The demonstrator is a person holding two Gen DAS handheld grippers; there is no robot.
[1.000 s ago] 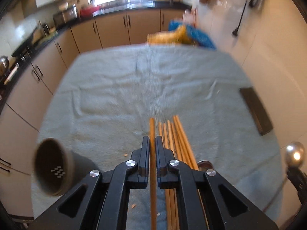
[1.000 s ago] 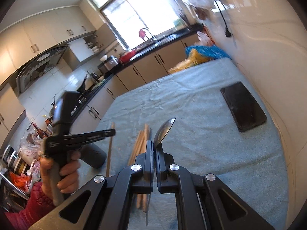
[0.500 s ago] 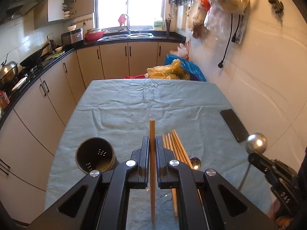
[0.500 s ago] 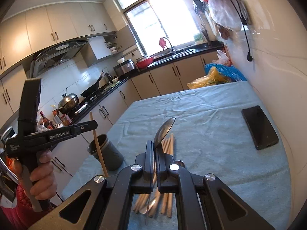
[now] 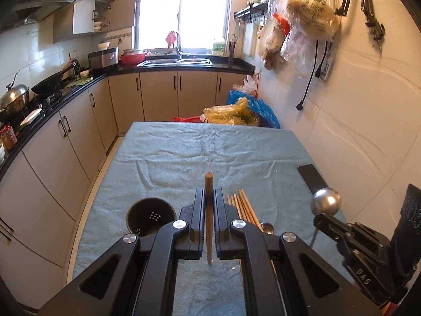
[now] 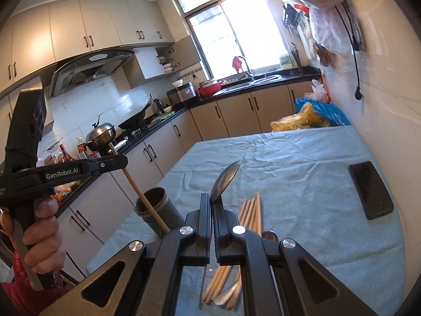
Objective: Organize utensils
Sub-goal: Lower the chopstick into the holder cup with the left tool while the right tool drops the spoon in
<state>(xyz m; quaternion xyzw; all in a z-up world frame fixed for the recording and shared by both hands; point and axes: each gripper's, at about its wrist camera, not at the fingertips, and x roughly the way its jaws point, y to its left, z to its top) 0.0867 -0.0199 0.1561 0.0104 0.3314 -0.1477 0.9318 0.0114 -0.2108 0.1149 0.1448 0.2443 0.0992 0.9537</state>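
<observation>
In the left wrist view the left gripper (image 5: 208,200) fills the lower middle of the frame, its jaws clamped on a single wooden chopstick (image 5: 209,210) that stands nearly upright between them, one end poking up above the fingertips and the other hanging below, above the cloth. Just left of the gripper, in the lower left of the frame, a dark cylindrical utensil holder (image 5: 151,217) stands on the blue-grey cloth of the table (image 5: 200,152), its mouth open upward. Just right of the jaws lies a bundle of loose chopsticks (image 5: 243,208) on the cloth, with a spoon bowl (image 5: 267,227) at its near end. At the right edge a black phone (image 5: 311,177) lies flat near the wall.

The right gripper (image 5: 319,220) comes in from the lower right of that view, and above its tip is the shiny rounded back of a metal spoon (image 5: 325,201).

The right wrist view confirms it — the right gripper (image 6: 212,212) is pinched tight on the spoon (image 6: 226,177), whose bowl rises tilted above the fingertips while its thin handle hangs below the jaws. At the left edge of this frame a person's hand (image 6: 42,237) grips the left gripper (image 6: 123,162), and the held chopstick (image 6: 139,194) slants down in front of the utensil holder (image 6: 158,210) — whether its lower end touches the holder I cannot tell. The loose chopsticks (image 6: 251,212) lie at lower centre, the phone (image 6: 371,189) at the right.
</observation>
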